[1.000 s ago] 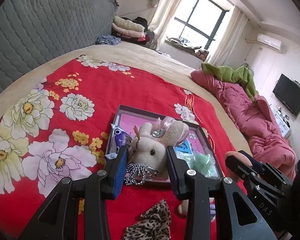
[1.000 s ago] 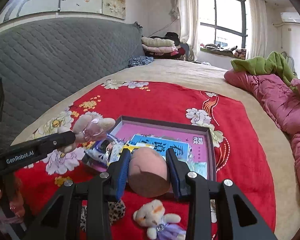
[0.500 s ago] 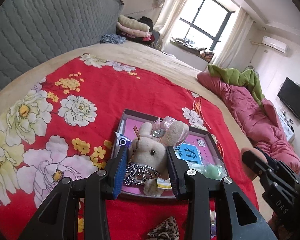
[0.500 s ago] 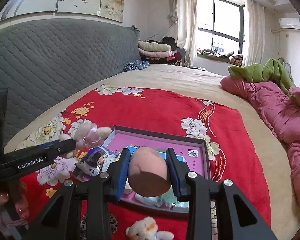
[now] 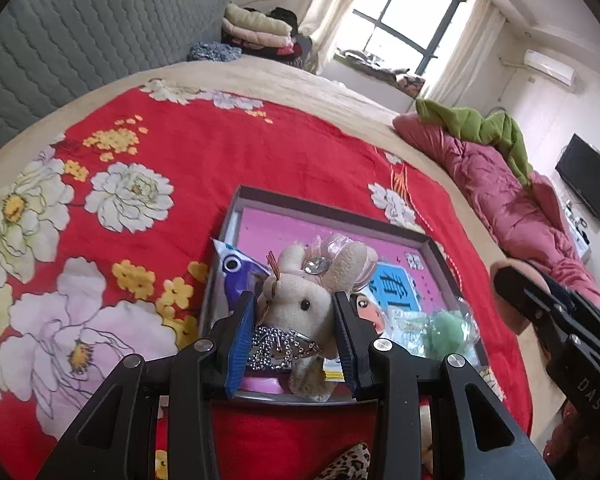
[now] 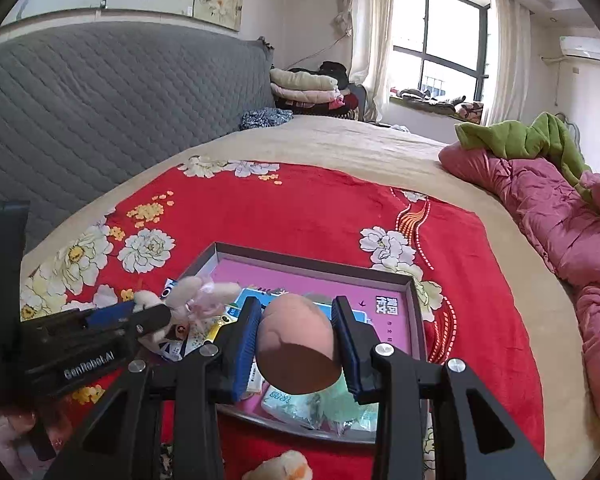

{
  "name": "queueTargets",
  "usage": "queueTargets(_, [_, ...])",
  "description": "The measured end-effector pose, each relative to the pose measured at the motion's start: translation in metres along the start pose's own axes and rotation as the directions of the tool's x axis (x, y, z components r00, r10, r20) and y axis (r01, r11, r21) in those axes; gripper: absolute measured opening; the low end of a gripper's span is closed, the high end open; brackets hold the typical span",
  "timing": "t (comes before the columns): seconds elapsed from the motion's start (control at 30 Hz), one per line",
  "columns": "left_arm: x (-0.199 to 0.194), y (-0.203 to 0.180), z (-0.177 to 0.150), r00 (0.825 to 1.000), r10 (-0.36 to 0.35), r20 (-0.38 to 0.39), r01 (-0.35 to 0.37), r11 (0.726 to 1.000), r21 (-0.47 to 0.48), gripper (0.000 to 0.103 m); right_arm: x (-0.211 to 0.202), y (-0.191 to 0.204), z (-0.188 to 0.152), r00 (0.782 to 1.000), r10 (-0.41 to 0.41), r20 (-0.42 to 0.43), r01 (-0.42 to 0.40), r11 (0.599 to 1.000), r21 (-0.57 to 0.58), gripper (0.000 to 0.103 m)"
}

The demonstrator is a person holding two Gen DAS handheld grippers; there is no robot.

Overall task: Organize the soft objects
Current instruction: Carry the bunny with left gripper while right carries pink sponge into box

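The left hand-held gripper (image 5: pixel 294 330) is clamped on a beige plush bunny (image 5: pixel 300 304) with a sequined bow at its neck, blue pads pressing both sides of its head. The bunny hangs over the near edge of a shallow grey box (image 5: pixel 332 216) with a pink lining, which lies on the red floral blanket (image 5: pixel 204 148) of the bed. The right hand-held gripper (image 6: pixel 296 346) is closed on a round pinkish-brown soft piece (image 6: pixel 296 344) and holds it above the box's near right part.

Nearest of all, at the bottom edge of the left wrist view, a leopard-print fabric item (image 5: pixel 348 464) lies on the blanket; in the right wrist view a small pale plush toy (image 6: pixel 284 468) peeks in below the box.

Inside the box lie a blue-and-white packet (image 5: pixel 238 270) against the left wall, a blue printed card (image 5: pixel 396 284) in the middle and a clear bag with something green (image 5: pixel 440 328) at the near right.

Farther off, a crumpled pink quilt (image 6: pixel 552 216) with a green cloth (image 6: pixel 512 136) on top lies along the right side of the bed. Folded blankets (image 6: pixel 304 88) are stacked beside the grey quilted headboard (image 6: pixel 100 96), near the window (image 6: pixel 440 36).
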State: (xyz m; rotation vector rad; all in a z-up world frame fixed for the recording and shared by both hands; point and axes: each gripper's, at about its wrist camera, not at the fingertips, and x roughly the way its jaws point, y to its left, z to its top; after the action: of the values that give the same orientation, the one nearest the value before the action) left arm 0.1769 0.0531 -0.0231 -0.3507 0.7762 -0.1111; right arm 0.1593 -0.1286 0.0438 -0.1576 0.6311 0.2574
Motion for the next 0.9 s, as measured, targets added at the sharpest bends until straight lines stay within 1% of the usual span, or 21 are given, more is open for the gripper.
queueTargets(0.1, [0.010,-0.003,-0.005,1.000,-0.005,-0.028,0.006,1.000,0.015,0.039,0.014,0.001,-0.001,0.999,-0.013,-0.042,0.013,1.000,0.001,0.037])
queueTargets(0.17, [0.016,-0.005,-0.008,0.999,0.002,-0.042,-0.001,1.000,0.031,0.039,0.022,0.001,-0.003,0.998,-0.012,-0.059,0.012,1.000,0.007,0.037])
queueTargets(0.27, [0.020,-0.008,-0.011,0.998,-0.005,-0.055,0.008,0.999,0.048,0.039,0.032,0.001,-0.008,0.997,-0.014,-0.075,0.015,1.000,0.006,0.037])
queueTargets(0.37, [0.020,-0.008,-0.011,0.998,-0.018,-0.060,0.021,0.998,0.054,0.039,0.044,0.003,-0.015,0.994,-0.018,-0.105,0.018,1.000,0.001,0.037])
queueTargets(0.5, [0.021,-0.006,-0.011,0.998,-0.015,-0.062,0.018,0.998,0.053,0.039,0.057,0.006,-0.025,0.989,-0.027,-0.144,0.027,1.000,-0.006,0.037])
queueTargets(0.9, [0.022,-0.008,-0.011,0.998,-0.003,-0.067,0.008,0.997,0.079,0.040,0.072,-0.002,-0.038,0.984,-0.044,-0.173,0.047,0.999,0.013,0.037])
